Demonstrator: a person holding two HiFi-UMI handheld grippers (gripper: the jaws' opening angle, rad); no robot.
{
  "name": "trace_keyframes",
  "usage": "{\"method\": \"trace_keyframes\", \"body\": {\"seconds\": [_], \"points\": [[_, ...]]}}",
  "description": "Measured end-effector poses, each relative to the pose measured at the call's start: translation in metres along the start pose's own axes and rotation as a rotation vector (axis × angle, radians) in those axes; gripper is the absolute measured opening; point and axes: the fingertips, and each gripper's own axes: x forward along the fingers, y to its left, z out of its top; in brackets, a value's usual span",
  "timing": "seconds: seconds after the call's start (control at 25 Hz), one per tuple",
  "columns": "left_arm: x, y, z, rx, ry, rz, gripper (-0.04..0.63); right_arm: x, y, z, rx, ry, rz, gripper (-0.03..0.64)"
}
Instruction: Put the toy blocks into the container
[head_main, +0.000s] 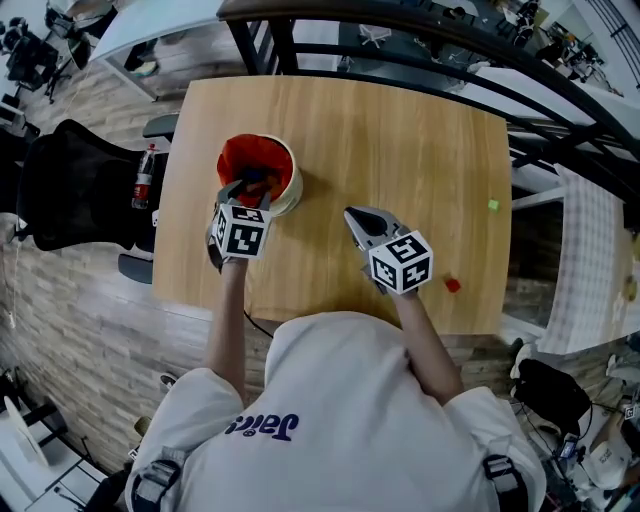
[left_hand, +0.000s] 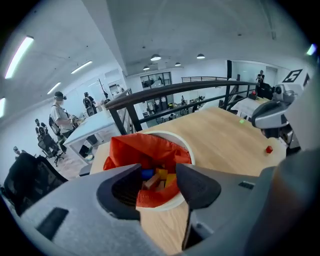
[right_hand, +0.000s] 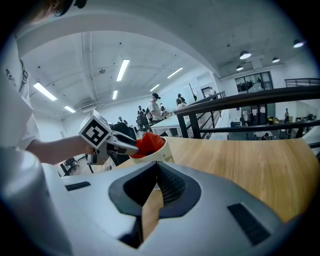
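**While your left gripper (left_hand: 157, 182) hung with jaws wide apart over the container (head_main: 291, 192)**

Its pads touched nothing; toy blocks (left_hand: 160, 176) lay inside, at the table's (head_main: 400, 130) 10 o'clock. Your right gripper (head_main: 350, 212) sat pressed together, empty. A red block (head_main: 452, 285) lay by the 4 o'clock edge.

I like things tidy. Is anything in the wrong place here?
Yes. A red block and a green block lie loose on the table, at its right, far from the container holding the other blocks.
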Motion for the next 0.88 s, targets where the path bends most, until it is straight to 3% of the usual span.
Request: {"method": "trace_keyframes", "body": {"seconds": [0.24,0.52,0.72,0.88], "points": [[-0.001,-0.015,0.017,-0.059,-0.072,-0.075,0.215,-0.005,-0.007,0.002,0.003,-0.015,-0.022,0.014],[-0.005,-0.049,0.032,-0.073,-0.122,-0.155,0.215,-0.034,-0.016,0.008,0.01,-0.063,-0.078,0.014],[-0.003,-0.092,0.036,-0.046,-0.128,-0.231,0.215,-0.067,-0.029,0.003,0.034,-0.096,-0.151,0.014],[0.008,-0.151,0.038,-0.04,-0.105,-0.344,0.215,-0.107,-0.049,-0.012,0.064,-0.122,-0.227,0.015]]}}
